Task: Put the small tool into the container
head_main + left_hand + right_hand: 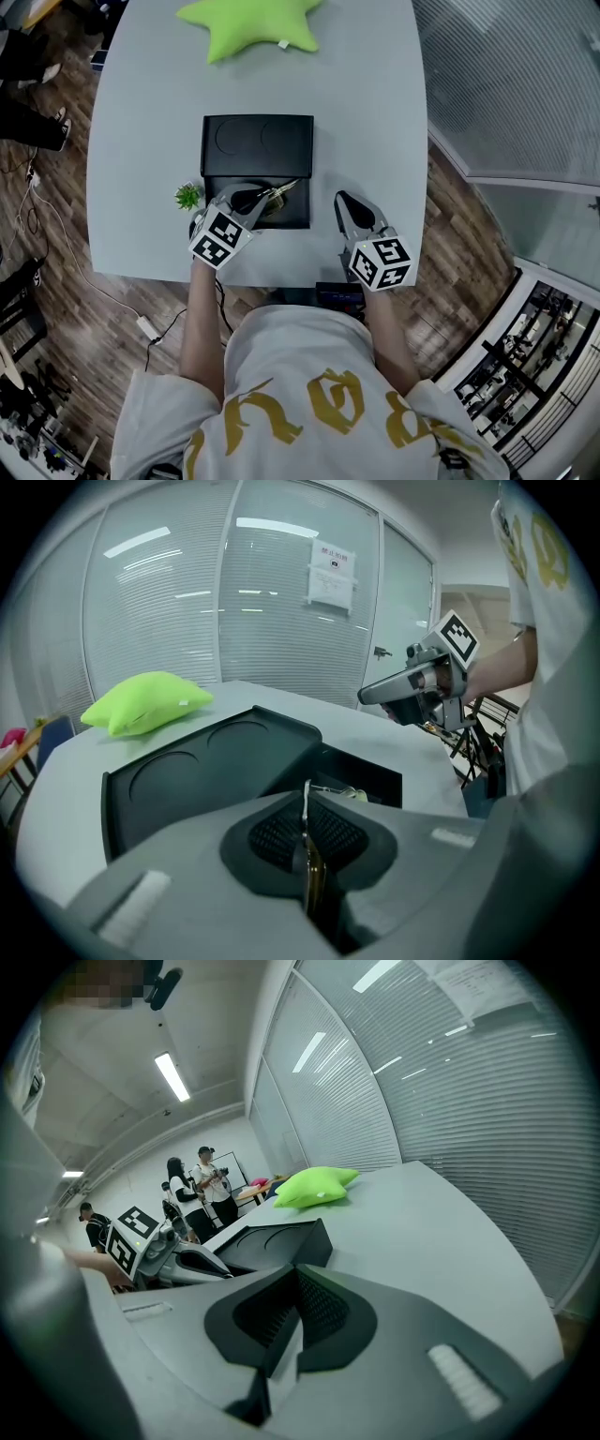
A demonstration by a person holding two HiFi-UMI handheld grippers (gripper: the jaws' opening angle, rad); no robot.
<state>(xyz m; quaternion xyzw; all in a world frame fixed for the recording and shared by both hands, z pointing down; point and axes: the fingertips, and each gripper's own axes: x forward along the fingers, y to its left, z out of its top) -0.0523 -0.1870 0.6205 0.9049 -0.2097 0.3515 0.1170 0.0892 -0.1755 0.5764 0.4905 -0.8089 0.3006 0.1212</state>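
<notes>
A black container (pixel 292 187) lies open on the grey table (pixel 375 112), its lid (pixel 257 141) folded back on the far side. My left gripper (pixel 257 200) is shut on the small tool (pixel 282 189), a thin metal blade with a brass part, and holds it over the open compartment. In the left gripper view the tool (pixel 306 810) stands pinched between the jaws of my left gripper (pixel 306 832), above the compartment (pixel 370 778). My right gripper (pixel 342 201) hovers right of the container, shut and empty; the right gripper view shows this gripper (pixel 291 1312) with its pads together.
A green star cushion (pixel 251 26) lies at the table's far end. A small green plant (pixel 188 196) stands left of the container. The table's near edge is just under both grippers. Several people (pixel 202 1185) stand in the background behind the left gripper (pixel 155 1252).
</notes>
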